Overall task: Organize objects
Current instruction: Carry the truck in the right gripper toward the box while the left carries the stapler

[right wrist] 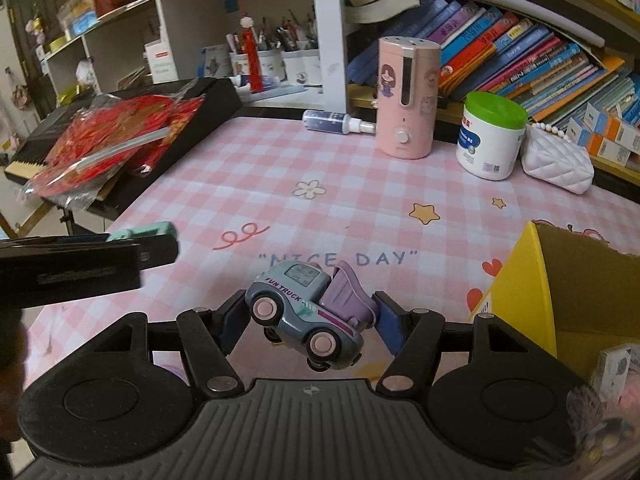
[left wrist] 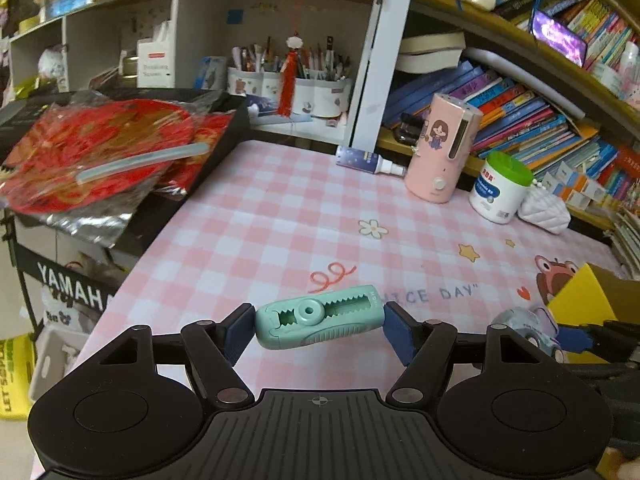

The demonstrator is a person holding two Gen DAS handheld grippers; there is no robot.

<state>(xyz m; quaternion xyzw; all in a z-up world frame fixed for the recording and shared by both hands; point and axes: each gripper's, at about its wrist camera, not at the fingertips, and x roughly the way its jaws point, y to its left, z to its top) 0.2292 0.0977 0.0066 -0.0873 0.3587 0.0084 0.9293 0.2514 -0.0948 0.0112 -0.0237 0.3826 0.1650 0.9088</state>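
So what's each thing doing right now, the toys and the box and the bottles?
Left gripper: jaws shut on the green tape roller.
Right gripper: jaws shut on the toy truck, lifted, tilted.
Yellow box: open.
Spray bottle: lying down.
Green-lidded jar: upright, lid on.
Pink humidifier: upright.

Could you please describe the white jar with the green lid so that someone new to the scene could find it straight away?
Look along the far edge of the pink checked tablecloth, below the shelf of slanted books. The jar stands upright there between the pink humidifier and a white quilted purse. Only it has a green lid and blue-printed label.
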